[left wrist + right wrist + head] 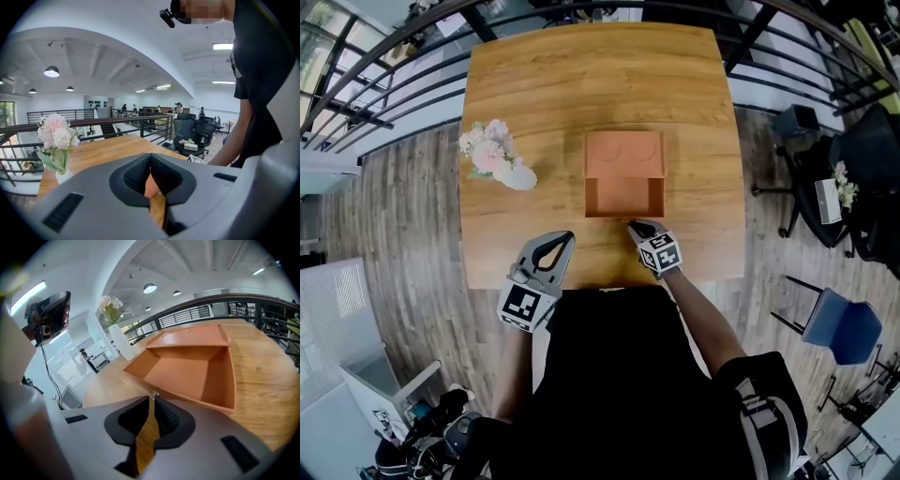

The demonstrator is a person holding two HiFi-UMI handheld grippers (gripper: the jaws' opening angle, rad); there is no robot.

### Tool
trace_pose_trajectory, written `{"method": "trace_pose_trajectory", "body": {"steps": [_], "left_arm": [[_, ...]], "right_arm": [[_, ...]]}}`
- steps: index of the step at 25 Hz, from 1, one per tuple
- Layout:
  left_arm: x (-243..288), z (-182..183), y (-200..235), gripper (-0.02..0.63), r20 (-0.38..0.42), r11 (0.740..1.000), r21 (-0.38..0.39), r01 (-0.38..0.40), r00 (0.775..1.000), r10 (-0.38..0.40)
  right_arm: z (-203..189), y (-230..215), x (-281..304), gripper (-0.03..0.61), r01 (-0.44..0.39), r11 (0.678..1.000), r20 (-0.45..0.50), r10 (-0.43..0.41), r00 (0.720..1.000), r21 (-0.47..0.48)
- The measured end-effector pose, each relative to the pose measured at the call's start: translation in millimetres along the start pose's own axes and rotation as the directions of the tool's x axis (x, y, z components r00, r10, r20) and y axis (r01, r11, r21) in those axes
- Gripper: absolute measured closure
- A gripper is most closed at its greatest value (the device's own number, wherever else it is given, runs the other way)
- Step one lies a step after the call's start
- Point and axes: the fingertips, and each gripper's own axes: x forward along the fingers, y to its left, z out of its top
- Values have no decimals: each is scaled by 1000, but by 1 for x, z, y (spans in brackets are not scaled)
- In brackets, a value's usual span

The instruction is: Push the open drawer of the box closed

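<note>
A vase of flowers (499, 157) is seen at the left of the table (581, 75). The left claw (564, 236) is held clenched and empty near the front edge. At the middle, the orange box (623, 153) is found with its drawer (623, 199) pulled out. The right claw (630, 223), clenched on nothing, is set just before the drawer's front wall; the push is judged not yet made.
</note>
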Motion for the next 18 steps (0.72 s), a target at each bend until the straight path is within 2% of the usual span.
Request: {"method": "trace_pose_trajectory", "body": {"steps": [2,6,12,18], "left_arm": [[-1,0,-1,591,11,1000,-1,0,1000,0],[0,-4,-7,591,-23,1000,2,14,1000,-14],[2,1,-11,591,36,1000,14,19,999,-20],[2,1,-16,592,-40,999,15,49,998,-48]], "right_arm": [[-5,1,5,513,-15,1000,-15,15,1000,27],[-10,-1,13,498,-21,998,-30,23,999,59],[-12,-2,21,490,-18,992,-35,23,999,128],[-10,-4,22,485,-9,986,-34,14,999,165]]}}
